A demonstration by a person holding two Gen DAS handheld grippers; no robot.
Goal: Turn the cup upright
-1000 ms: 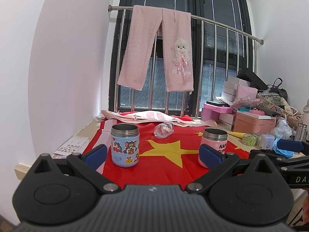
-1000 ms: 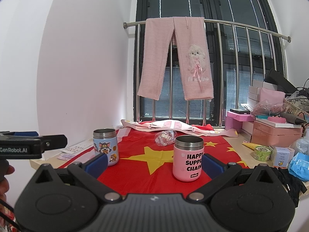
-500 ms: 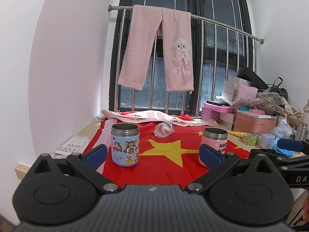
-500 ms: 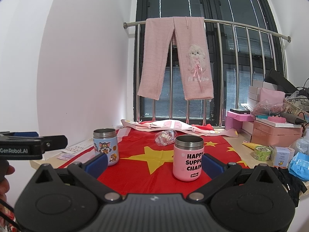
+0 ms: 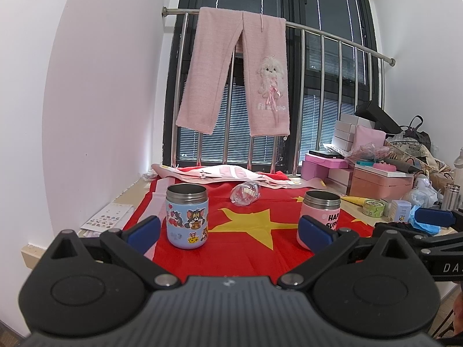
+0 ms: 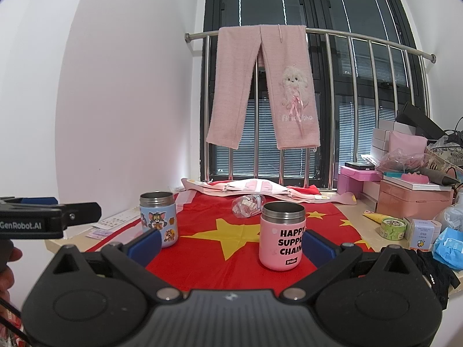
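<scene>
A blue cartoon cup stands upright with its steel rim up on the red flag cloth, left of centre. A pink cup lettered "HAPPY SUPPLY CHAIN" stands upright to its right. Both show in the right wrist view, the blue cup at left and the pink cup in front. My left gripper is open and empty, held back from the cups. My right gripper is open and empty, the pink cup just ahead near its right finger.
A clear plastic bottle lies on its side behind the cups. Pink boxes, tape rolls and clutter crowd the right side. Pink trousers hang on a steel rail. A white wall is at left, with a sticker sheet by the table edge.
</scene>
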